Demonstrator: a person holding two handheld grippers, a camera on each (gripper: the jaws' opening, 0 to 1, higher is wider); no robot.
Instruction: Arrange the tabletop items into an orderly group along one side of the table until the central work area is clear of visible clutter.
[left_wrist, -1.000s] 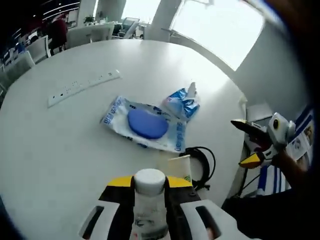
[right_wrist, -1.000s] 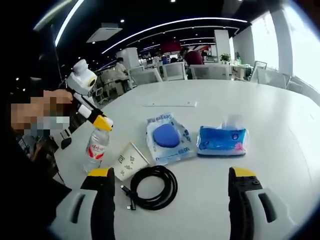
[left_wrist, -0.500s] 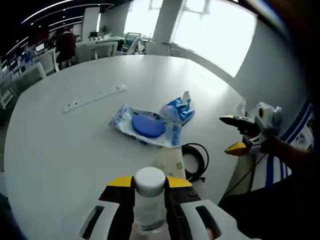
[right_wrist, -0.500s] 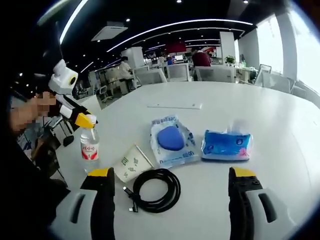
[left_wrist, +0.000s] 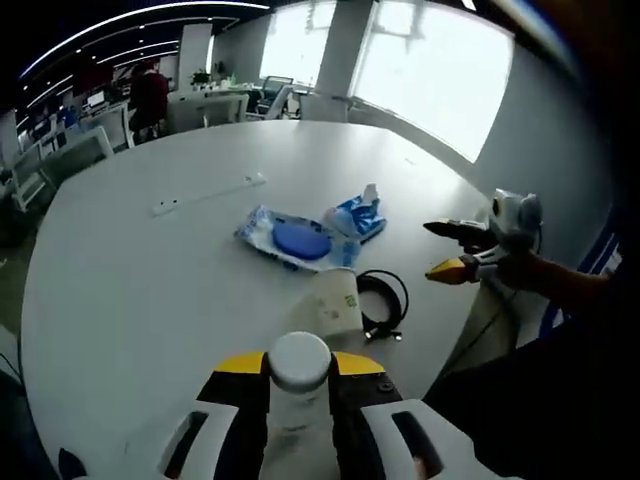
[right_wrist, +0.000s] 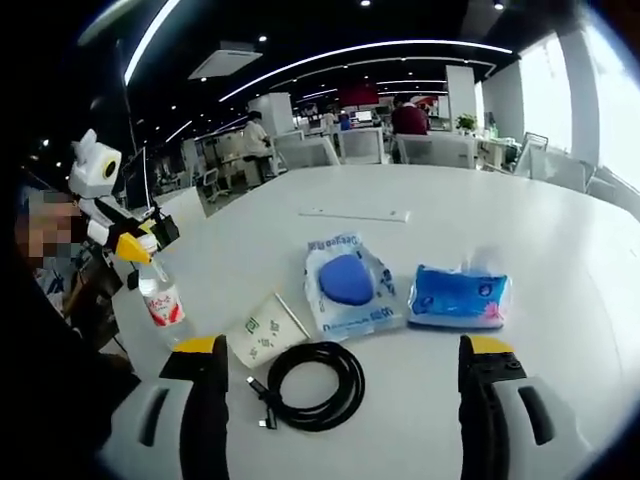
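Observation:
My left gripper (left_wrist: 300, 372) is shut on a clear water bottle (left_wrist: 299, 405) with a white cap; in the right gripper view the bottle (right_wrist: 160, 300) hangs tilted from it at the table's near-left edge. A paper cup (left_wrist: 335, 300) lies on its side beside a coiled black cable (left_wrist: 386, 298). Farther off lie a wipes pack with a blue lid (left_wrist: 293, 240) and a blue tissue pack (left_wrist: 358, 217). My right gripper (right_wrist: 345, 415) stands open over the near edge, just short of the cable (right_wrist: 311, 372), cup (right_wrist: 264, 331), wipes pack (right_wrist: 348, 284) and tissue pack (right_wrist: 458, 297).
A white power strip (left_wrist: 208, 193) lies on the round white table (left_wrist: 130, 290) beyond the packs, also seen as the power strip (right_wrist: 355, 214). Chairs and desks stand past the far rim. A person's sleeve is at the right of the left gripper view.
My left gripper has drawn back with the bottle, away from the cup and packs; the bottle now sits farther left and tilted in the right gripper view. The right gripper stays open.

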